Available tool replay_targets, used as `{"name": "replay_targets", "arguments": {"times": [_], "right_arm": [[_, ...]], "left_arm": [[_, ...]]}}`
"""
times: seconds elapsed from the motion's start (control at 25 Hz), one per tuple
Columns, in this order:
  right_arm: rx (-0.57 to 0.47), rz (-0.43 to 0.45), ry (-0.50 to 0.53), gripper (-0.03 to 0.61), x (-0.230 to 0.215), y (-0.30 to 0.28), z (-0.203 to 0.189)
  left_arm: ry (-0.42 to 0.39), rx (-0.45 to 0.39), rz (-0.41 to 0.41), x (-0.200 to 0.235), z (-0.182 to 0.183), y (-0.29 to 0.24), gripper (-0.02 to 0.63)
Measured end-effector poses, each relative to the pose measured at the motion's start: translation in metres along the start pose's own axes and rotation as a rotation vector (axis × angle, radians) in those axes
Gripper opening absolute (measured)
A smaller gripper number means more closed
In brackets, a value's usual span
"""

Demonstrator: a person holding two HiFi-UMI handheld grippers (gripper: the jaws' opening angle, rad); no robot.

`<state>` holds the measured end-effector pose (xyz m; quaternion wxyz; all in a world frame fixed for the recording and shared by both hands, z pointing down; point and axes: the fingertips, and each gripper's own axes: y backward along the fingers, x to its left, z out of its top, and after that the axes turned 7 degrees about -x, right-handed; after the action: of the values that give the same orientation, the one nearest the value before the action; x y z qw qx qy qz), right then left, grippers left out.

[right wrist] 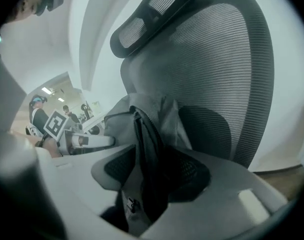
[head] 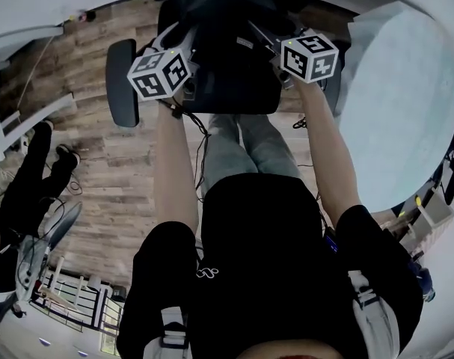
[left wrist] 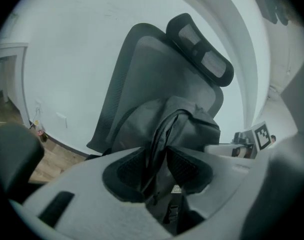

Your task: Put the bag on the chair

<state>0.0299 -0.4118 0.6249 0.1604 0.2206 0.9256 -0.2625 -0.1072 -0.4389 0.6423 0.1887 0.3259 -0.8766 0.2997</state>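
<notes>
Left tongs (left wrist: pixel 162 168): released. I see both pads standing apart, with a dark strap (left wrist: pixel 159 134) of the bag hanging loose in the gap between them.
Right tongs (right wrist: pixel 150 170): released as well. The pads are spread wide, and a dark strap (right wrist: pixel 143 141) runs down through the gap without being clamped. I cannot tell whether it is the same strap as on the left.
Bag (left wrist: pixel 194 125): grey and upright on the chair (left wrist: pixel 141 69). It leans back against the mesh backrest (right wrist: pixel 227 59), and its top sits below the headrest (left wrist: pixel 202 54).
Bag, from the head view: I make it out only as a dark mass (head: pixel 228 58) on the chair, between my two tongs.
Cubes: the left cube (head: pixel 161 73) and the right cube (head: pixel 310 57) sit level with each other, one at each side of the bag.
Arms: both of my forearms reach straight forward to the chair.
Armrest (head: pixel 122 81): just outside the left cube.
Chair position: it stands on the wood floor (head: pixel 114 178), directly ahead of my legs.
Bench (head: pixel 406 103): round and pale, just right of the chair.
Backdrop: a white wall (left wrist: pixel 66 59) behind the backrest.
Bystander: a person in dark clothes (head: pixel 25 193) at the far left, well apart from the chair.
</notes>
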Motion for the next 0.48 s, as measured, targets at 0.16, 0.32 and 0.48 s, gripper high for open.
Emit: {"name": "replay_targets", "arguments": {"times": [0.16,0.32,0.48], "right_arm": [[-0.039,-0.033,-0.015,0.224,0.01,0.021,0.015],[-0.097,-0.07,0.032,0.235,0.024,0.047,0.04],[-0.215,-0.105,0.055,0.186,0.04,0.079,0.07]], "left_arm": [[-0.032,0.032,0.08,0.003,-0.005,0.031,0.207],[-0.049,-0.044,0.164,-0.007,0.014,0.069,0.209],[-0.056,-0.182,0.182,-0.035,0.049,0.1,0.144]]}}
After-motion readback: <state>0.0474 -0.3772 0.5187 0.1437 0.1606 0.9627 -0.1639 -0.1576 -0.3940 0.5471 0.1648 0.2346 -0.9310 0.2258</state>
